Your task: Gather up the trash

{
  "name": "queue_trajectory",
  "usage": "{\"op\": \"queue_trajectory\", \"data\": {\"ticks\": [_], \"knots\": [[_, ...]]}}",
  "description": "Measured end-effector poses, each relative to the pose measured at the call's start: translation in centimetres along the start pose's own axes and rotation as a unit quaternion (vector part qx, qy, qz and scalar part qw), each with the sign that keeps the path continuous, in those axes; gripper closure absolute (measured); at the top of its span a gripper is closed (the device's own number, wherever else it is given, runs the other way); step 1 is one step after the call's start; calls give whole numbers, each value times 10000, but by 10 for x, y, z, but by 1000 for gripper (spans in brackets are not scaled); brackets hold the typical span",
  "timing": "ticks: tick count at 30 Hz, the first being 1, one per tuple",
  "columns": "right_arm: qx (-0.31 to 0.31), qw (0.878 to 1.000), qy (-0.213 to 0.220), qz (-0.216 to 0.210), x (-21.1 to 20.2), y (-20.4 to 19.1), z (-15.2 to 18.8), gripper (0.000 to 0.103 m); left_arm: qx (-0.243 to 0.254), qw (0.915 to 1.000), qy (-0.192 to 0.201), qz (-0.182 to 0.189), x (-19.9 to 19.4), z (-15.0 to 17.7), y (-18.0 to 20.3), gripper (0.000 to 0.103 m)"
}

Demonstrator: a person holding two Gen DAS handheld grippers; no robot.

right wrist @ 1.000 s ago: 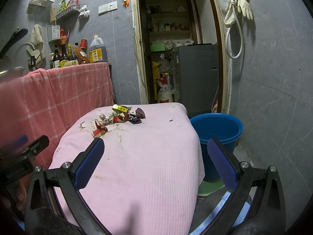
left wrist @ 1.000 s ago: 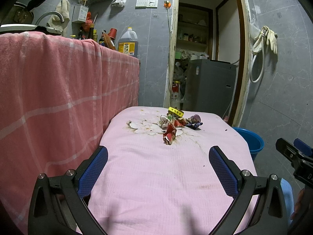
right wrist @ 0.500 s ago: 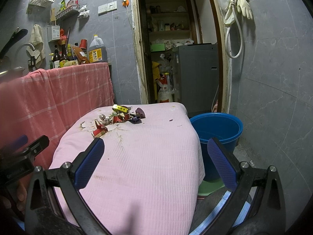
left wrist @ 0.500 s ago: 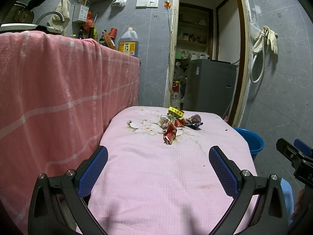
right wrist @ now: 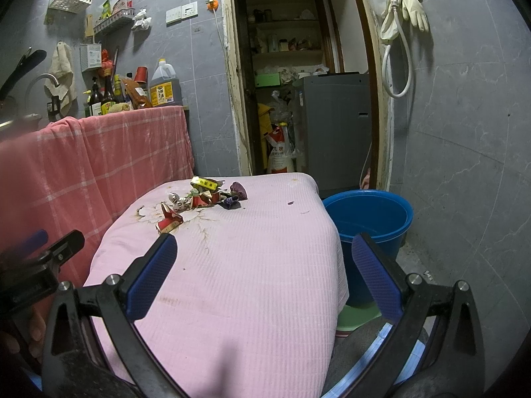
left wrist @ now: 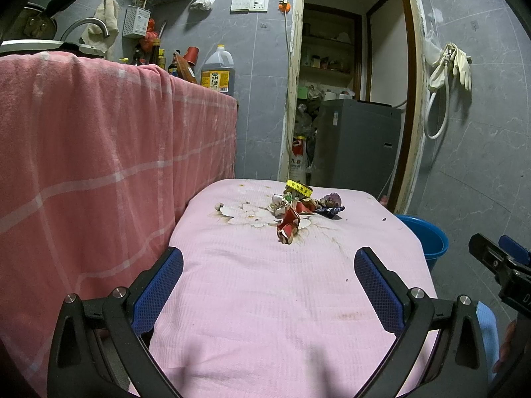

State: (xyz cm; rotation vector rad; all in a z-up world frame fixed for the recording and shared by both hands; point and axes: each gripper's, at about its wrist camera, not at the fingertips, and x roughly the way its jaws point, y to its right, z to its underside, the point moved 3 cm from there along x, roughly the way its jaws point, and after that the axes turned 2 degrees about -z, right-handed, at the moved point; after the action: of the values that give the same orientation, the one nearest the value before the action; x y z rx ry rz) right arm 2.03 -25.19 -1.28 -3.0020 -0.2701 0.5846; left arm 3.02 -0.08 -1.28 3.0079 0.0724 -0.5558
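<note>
A small pile of trash lies on the far half of the pink-covered table: a red crumpled wrapper, a yellow packet, white scraps and a purple wrapper. The pile also shows in the right wrist view. A blue bucket stands on the floor to the right of the table. My left gripper is open and empty over the near half of the table. My right gripper is open and empty near the table's right edge.
A pink checked cloth hangs over a counter on the left, with bottles and an oil jug on top. A doorway with a grey appliance is behind the table. A green stool is under the bucket.
</note>
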Motion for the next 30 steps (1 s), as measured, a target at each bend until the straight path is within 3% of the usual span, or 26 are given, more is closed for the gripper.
{"op": "queue_trajectory", "data": {"ticks": [18,25,30], "knots": [[-16,9999,106,-24,3,3,-9,0,-51,9999,83,-38,10,2,-1,2],[-96,9993,358,-95,14,0,-27,0,-23,9996,250,-113,18,-14,1,2],[-102,9982,577,113,25,7,-38,0,-55,9995,284,-138,31,-24,-1,2]]}}
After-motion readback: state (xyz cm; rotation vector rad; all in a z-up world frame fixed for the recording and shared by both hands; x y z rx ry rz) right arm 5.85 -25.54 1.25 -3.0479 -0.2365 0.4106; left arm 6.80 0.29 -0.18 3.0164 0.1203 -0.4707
